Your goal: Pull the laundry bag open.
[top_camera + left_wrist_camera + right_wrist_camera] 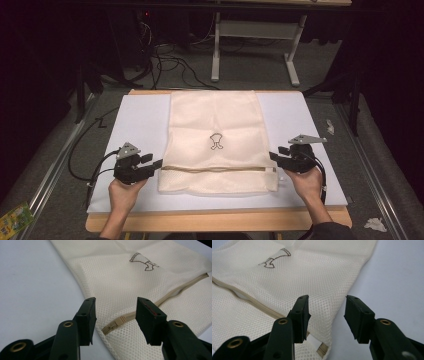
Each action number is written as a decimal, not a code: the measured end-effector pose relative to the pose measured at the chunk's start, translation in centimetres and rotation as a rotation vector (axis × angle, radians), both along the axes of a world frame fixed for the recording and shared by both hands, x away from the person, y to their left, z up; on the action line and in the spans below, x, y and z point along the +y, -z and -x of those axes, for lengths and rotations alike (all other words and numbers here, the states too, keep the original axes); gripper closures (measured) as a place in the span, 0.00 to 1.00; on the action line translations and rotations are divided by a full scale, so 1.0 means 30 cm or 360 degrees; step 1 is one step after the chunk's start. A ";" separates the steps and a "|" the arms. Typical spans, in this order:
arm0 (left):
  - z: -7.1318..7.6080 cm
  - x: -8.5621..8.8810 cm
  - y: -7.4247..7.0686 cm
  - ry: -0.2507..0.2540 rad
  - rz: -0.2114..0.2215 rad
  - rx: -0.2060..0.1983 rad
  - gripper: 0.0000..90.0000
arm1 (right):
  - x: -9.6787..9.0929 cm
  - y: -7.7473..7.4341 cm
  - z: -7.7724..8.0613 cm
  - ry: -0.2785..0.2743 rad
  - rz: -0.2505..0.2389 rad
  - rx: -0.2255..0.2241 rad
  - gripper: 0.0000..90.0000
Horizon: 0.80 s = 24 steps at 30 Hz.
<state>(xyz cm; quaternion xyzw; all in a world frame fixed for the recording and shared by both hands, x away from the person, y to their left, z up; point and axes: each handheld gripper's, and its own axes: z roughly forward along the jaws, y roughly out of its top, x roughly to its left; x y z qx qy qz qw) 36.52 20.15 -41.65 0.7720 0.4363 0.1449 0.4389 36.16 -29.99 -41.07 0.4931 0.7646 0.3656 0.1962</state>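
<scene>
The left gripper (pixel 159 163) sits at the left edge of a cream mesh laundry bag (pixel 215 135), level with the bag's zipper (pixel 217 169). Its jaws stand apart with nothing pinched between them; in the left gripper view (pixel 115 320) the zipper's end and the bag's mesh edge lie in the gap below the pads, untouched as far as the angle lets one judge. The left hand (pixel 124 192) grasps the tool from below.

The bag lies flat in the middle of a white board (pixel 140 120) on the wooden table (pixel 210 220), its far end reaching the board's back edge. A small dark outline emblem (pixel 216 141) marks its centre, and the tan zipper runs straight across the near part, from side to side.

The right gripper (pixel 273 156) is at the bag's right edge, also by the zipper line, held by the right hand (pixel 306 182). Its jaws are parted too and hold nothing; in the right gripper view (pixel 326 315) the bag's side hem passes beneath the gap, with bare board under the outer jaw.
</scene>
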 end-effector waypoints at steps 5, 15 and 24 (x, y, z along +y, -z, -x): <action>0.007 0.031 -0.022 -0.0043 -0.0008 -0.0051 0.56 | -0.038 -0.014 0.018 0.0032 -0.0048 -0.0031 0.63; 0.008 0.088 -0.025 -0.0128 -0.0024 -0.0097 0.54 | -0.121 -0.022 0.044 0.0124 -0.0117 -0.0075 0.63; 0.004 0.120 -0.010 -0.0188 -0.0021 -0.0112 0.53 | -0.199 -0.007 0.069 0.0221 -0.0188 -0.0085 0.63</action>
